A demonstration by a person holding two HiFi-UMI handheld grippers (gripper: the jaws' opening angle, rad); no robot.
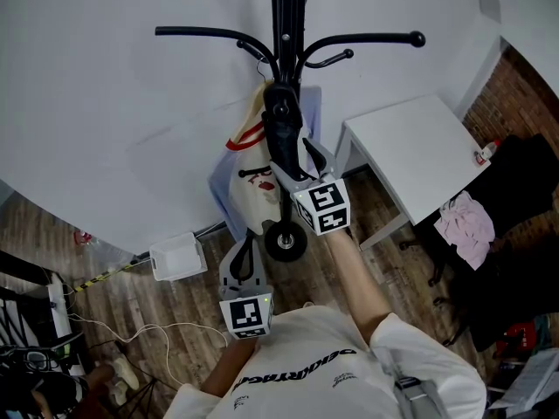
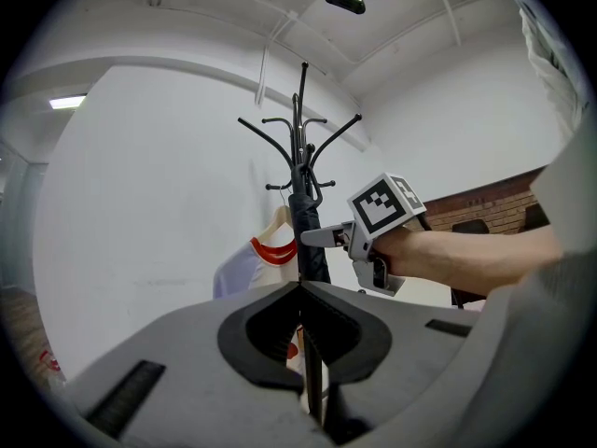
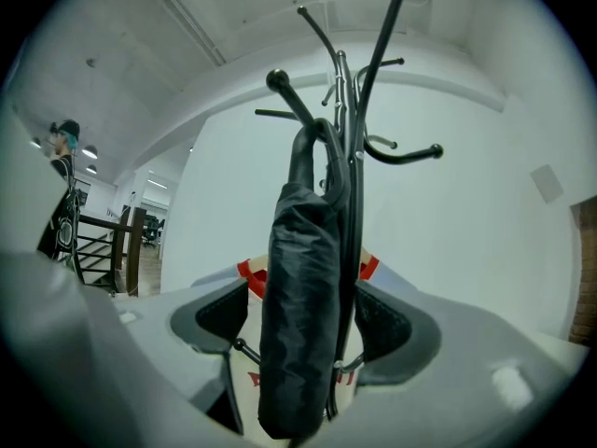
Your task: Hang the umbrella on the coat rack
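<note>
Where wood floor (image 1: 175,312) meets white wall (image 1: 105,103), the umbrella (image 1: 284,129) hangs on the coat rack (image 1: 286,7), centre frame, between the wide jaws of the right gripper (image 1: 295,162); the left gripper (image 1: 247,250) has its jaws closed.

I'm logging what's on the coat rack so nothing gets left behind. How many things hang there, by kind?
Umbrella: 1
Garments: 2 (one cream with red trim, one pale blue)
Total: 3
</note>
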